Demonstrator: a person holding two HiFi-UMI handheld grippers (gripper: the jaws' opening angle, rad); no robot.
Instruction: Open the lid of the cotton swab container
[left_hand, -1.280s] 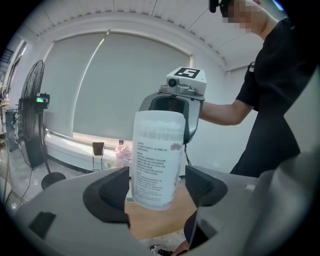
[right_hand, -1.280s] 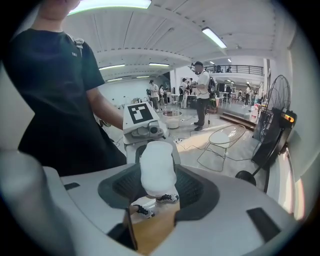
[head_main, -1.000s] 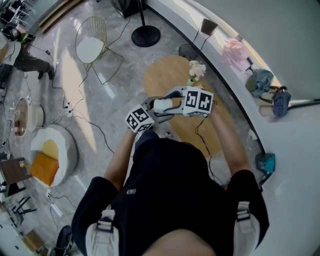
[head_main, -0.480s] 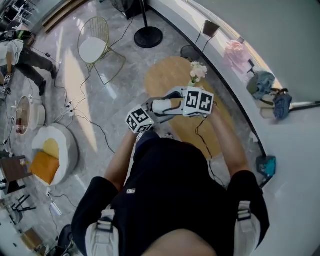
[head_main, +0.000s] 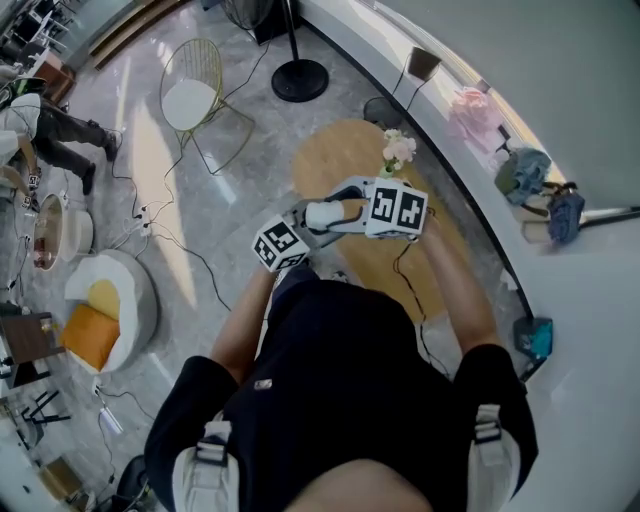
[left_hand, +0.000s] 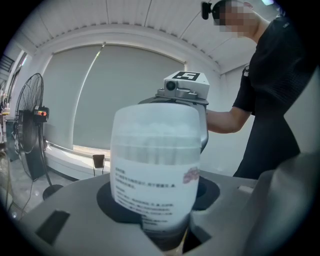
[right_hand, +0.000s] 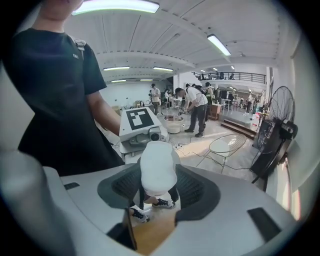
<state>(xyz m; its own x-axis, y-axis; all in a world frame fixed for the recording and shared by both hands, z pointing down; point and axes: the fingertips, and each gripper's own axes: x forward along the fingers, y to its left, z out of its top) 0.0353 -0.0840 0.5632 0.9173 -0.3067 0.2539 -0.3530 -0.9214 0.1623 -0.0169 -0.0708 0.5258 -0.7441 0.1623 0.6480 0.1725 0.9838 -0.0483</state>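
Observation:
The cotton swab container (head_main: 325, 212), a white translucent tub with a printed label (left_hand: 155, 170), is held in the air in front of the person's chest, above the round table. My left gripper (head_main: 306, 217) has the tub's near end between its jaws (left_hand: 161, 224); the jaws are closing and both pads touch the tub. My right gripper (head_main: 346, 205) is shut on the tub's other end (right_hand: 157, 167), pads on both sides (right_hand: 157, 189). Each gripper's marker cube shows behind the tub in the other's view, the right one (left_hand: 186, 82) and the left one (right_hand: 139, 120).
Below the grippers is a round wooden table (head_main: 330, 160) with a small flower vase (head_main: 397, 150). A wire chair (head_main: 190, 90), a fan base (head_main: 298, 75) and floor cables lie beyond. Several people stand in the far room (right_hand: 195, 107), and a standing fan (right_hand: 277, 130) is at the right.
Both grippers and the tub stay almost where they were. In the head view nothing about the grip visibly differs; a person at the far left edge has shifted.

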